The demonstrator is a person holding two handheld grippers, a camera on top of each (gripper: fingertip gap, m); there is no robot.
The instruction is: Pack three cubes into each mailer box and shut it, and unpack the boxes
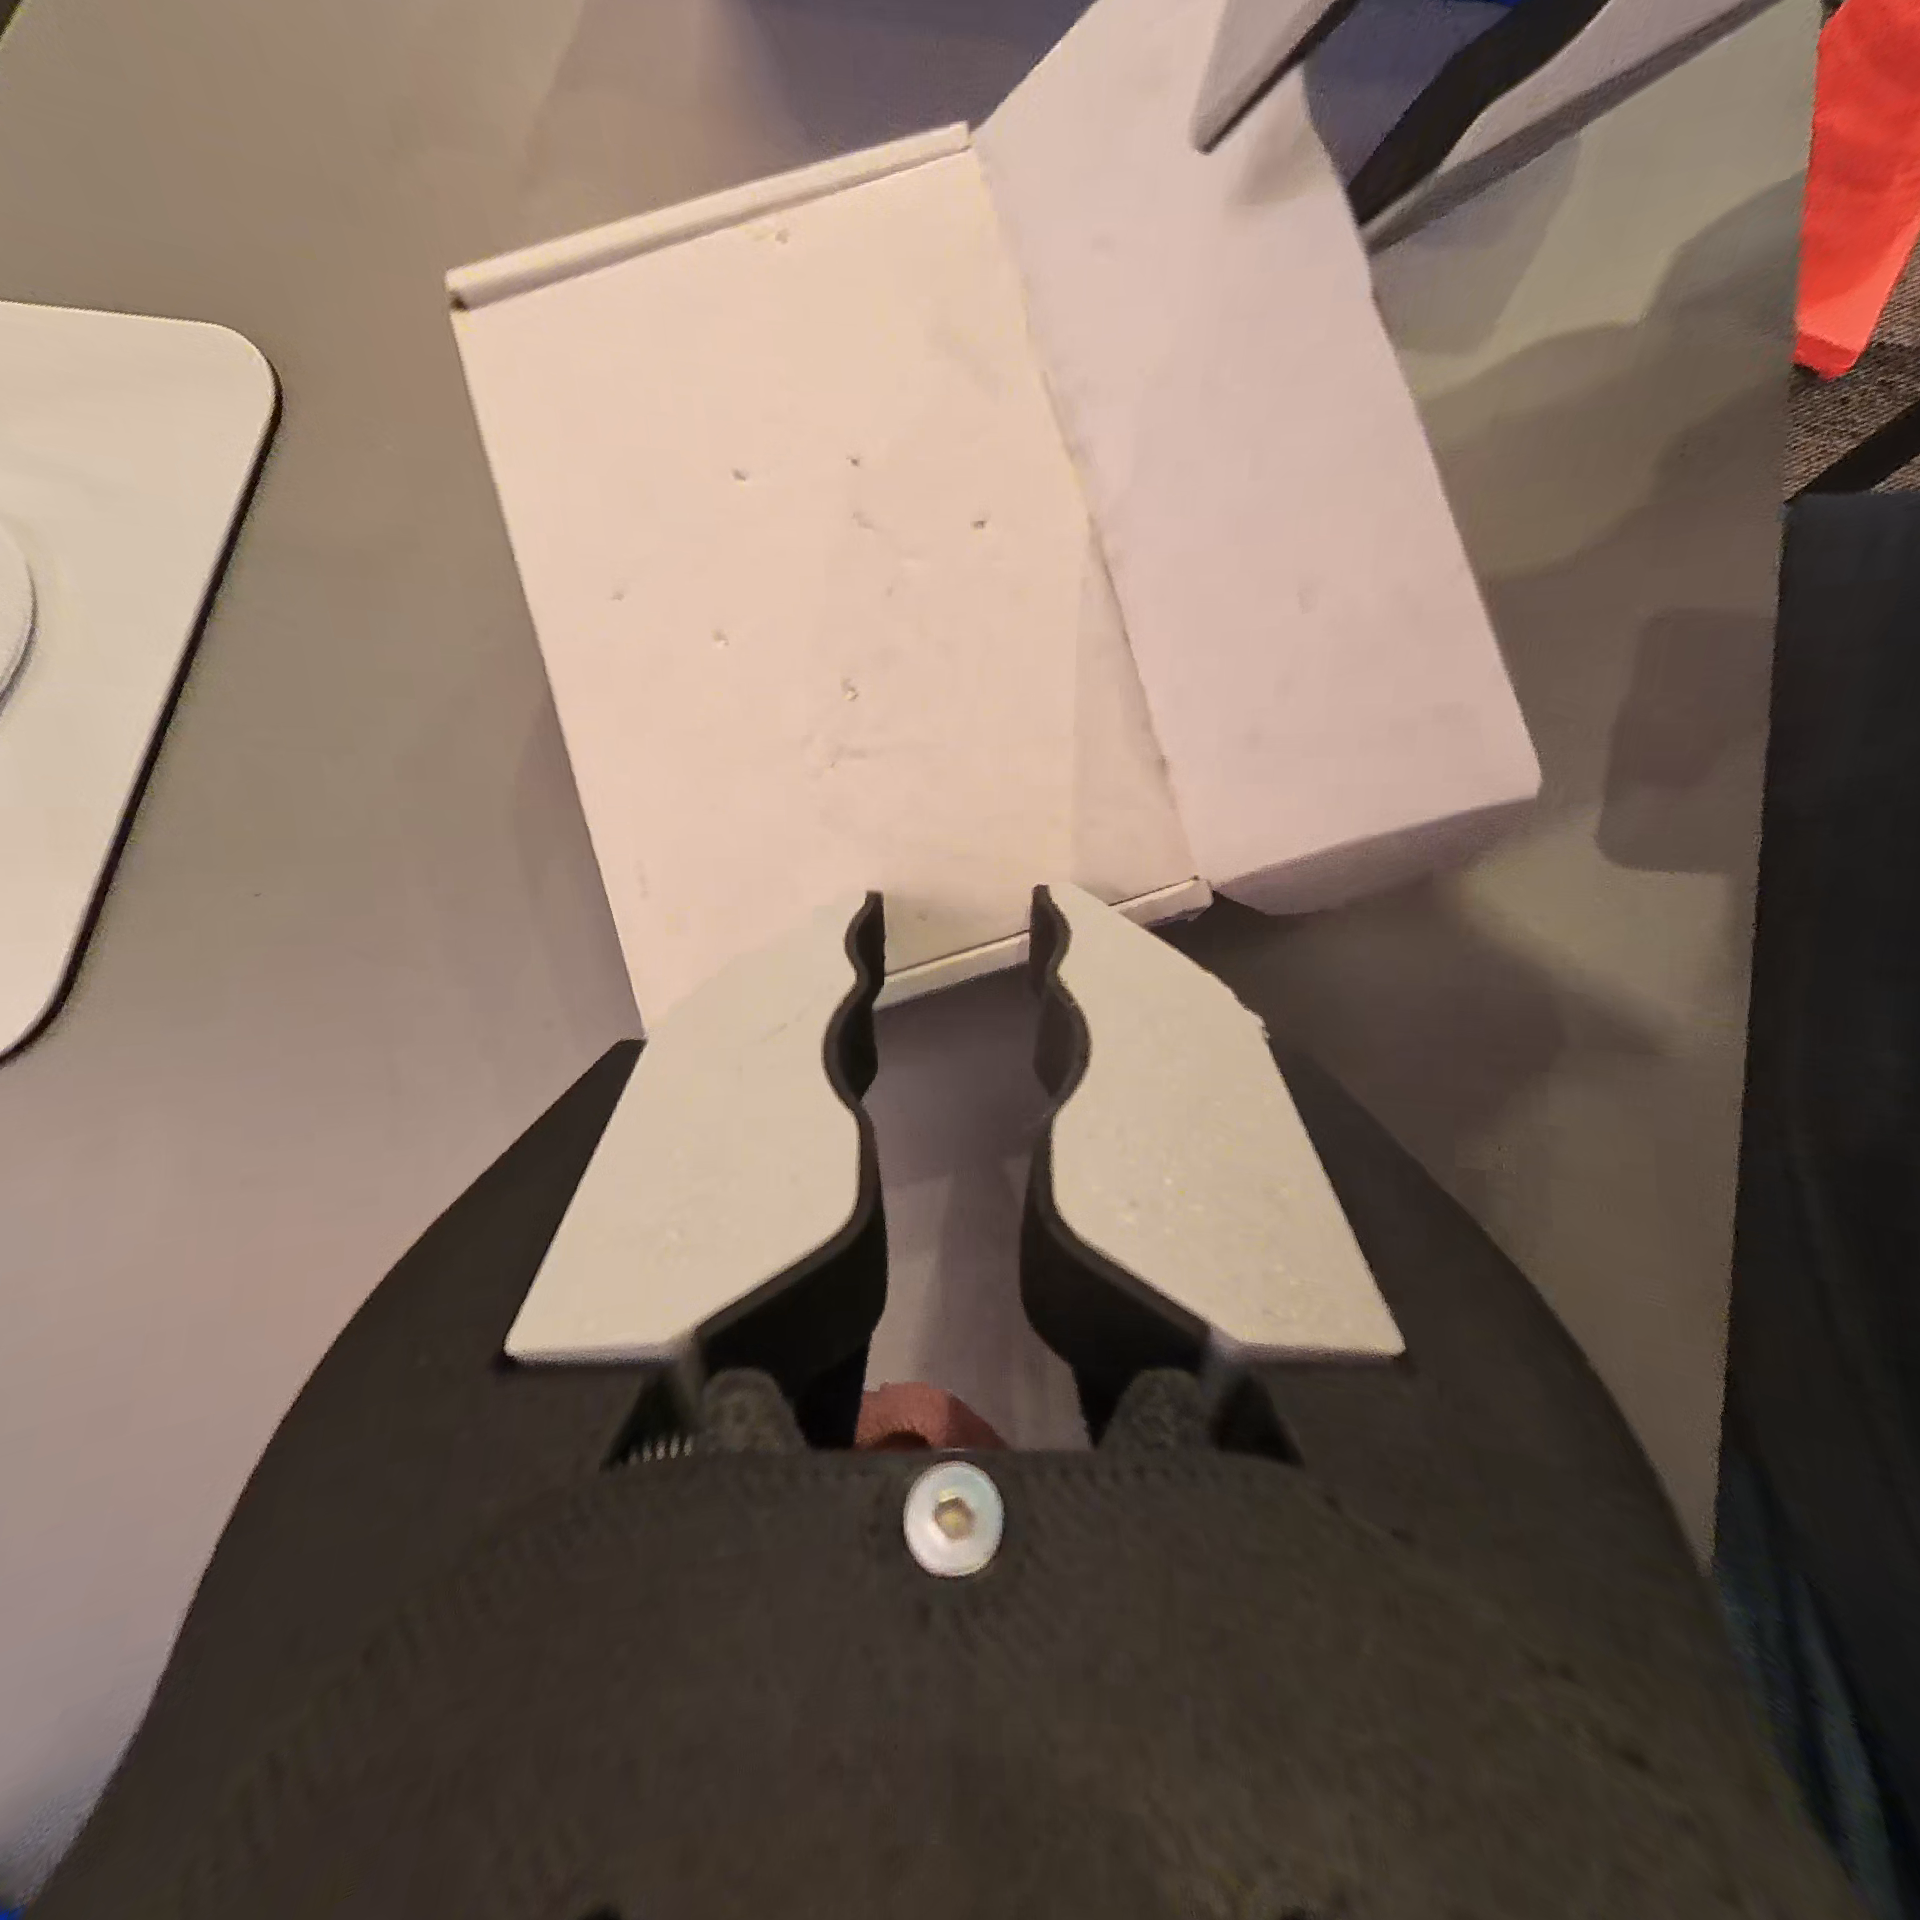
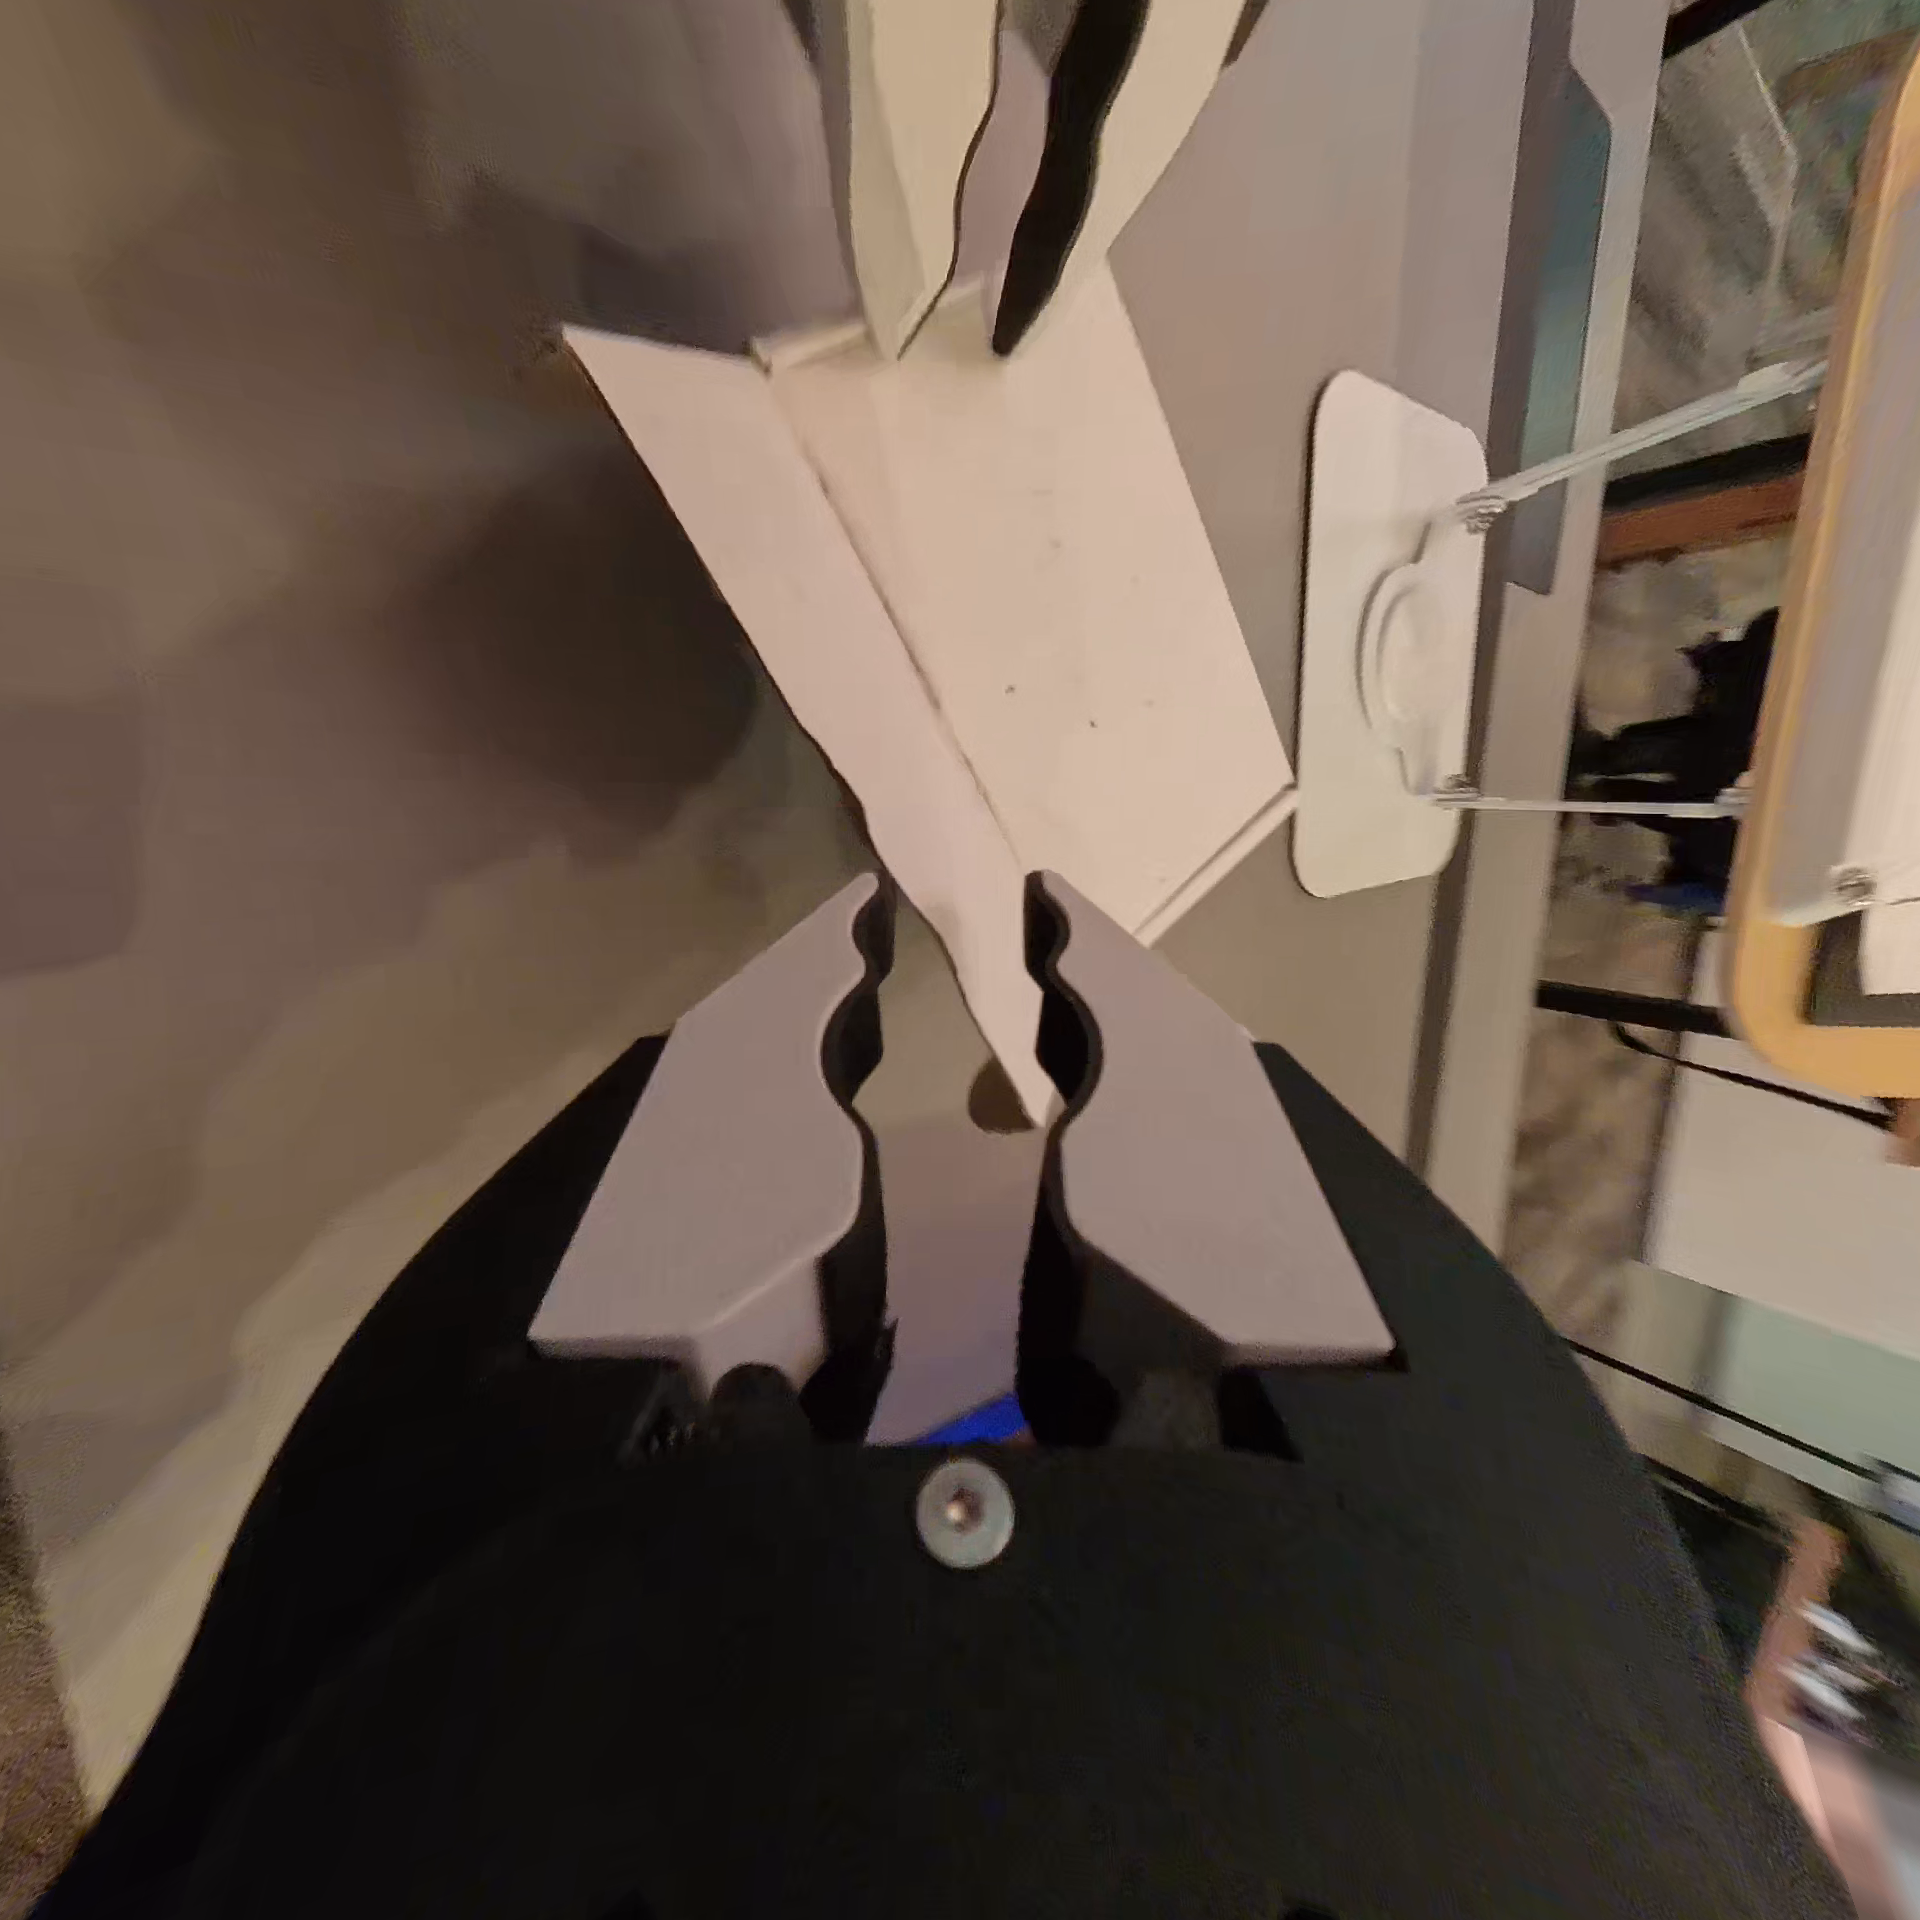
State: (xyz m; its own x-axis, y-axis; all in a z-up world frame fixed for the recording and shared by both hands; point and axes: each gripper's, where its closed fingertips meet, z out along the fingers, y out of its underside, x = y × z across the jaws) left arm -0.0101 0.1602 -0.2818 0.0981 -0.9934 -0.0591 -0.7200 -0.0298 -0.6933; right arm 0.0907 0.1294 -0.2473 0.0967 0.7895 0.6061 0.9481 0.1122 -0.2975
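The left gripper [image 1: 958,935] hangs right over the near edge of the white mailer box [image 1: 800,582], its two grey fingers [image 1: 748,1122] parted with a clear gap and nothing between them. The box lies flat on the grey table [image 1: 312,935] with its lid closed and its front flap [image 1: 1247,499] lifted at an angle on the right, and up at the far right corner the right gripper [image 1: 1382,125] comes in over that flap's far end. A white rounded plate [image 1: 114,623] sits by the table's left edge, and something orange-red [image 1: 1860,177] shows beyond the right edge.
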